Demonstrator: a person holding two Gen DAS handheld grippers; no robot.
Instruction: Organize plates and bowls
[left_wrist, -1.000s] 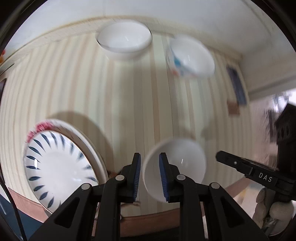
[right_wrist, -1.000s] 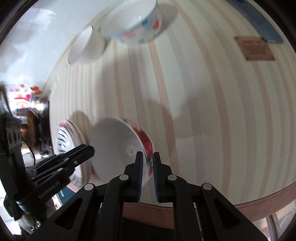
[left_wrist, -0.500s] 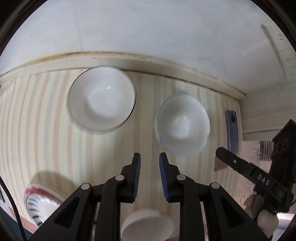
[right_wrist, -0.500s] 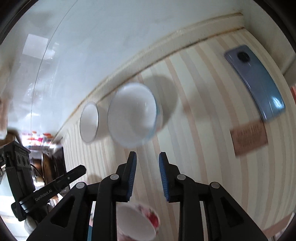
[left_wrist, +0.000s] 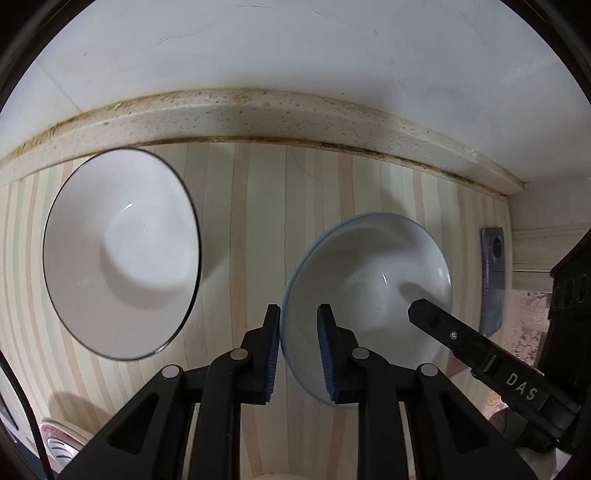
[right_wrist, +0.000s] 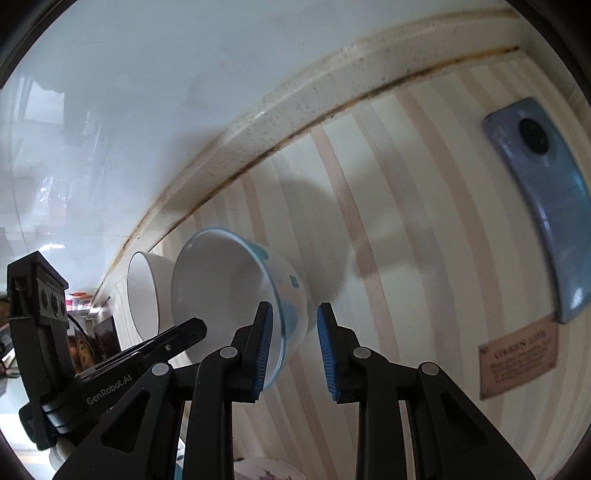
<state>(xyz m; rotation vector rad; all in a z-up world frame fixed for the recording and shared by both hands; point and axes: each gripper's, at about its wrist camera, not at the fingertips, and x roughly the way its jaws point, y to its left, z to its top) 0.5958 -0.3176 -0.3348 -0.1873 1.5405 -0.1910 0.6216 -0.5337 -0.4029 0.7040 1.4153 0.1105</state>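
A white bowl with a blue rim and blue marks (left_wrist: 369, 280) (right_wrist: 221, 295) stands on the striped counter near the back ledge. Left of it stands a plain white bowl with a dark rim (left_wrist: 122, 254) (right_wrist: 142, 291). My right gripper (right_wrist: 293, 350) is open and straddles the blue-rimmed bowl's near-right wall, one pad inside, one outside, neither pressing. Its finger (left_wrist: 443, 328) reaches over that bowl's inside. My left gripper (left_wrist: 297, 350) has its jaws drawn close with nothing held. It hovers at the same bowl's left rim, which shows in the narrow gap.
A blue-grey phone (right_wrist: 543, 206) (left_wrist: 493, 280) lies at the right, a small brown card (right_wrist: 517, 362) in front of it. The speckled ledge (left_wrist: 258, 114) and white wall close the back. A blue-patterned plate (left_wrist: 55, 443) and a floral bowl (right_wrist: 266, 470) sit at the near edge.
Both grippers moved from the counter's front to the two bowls at the back. The right gripper opened and let go of the red floral bowl. The left jaws kept their narrow gap.
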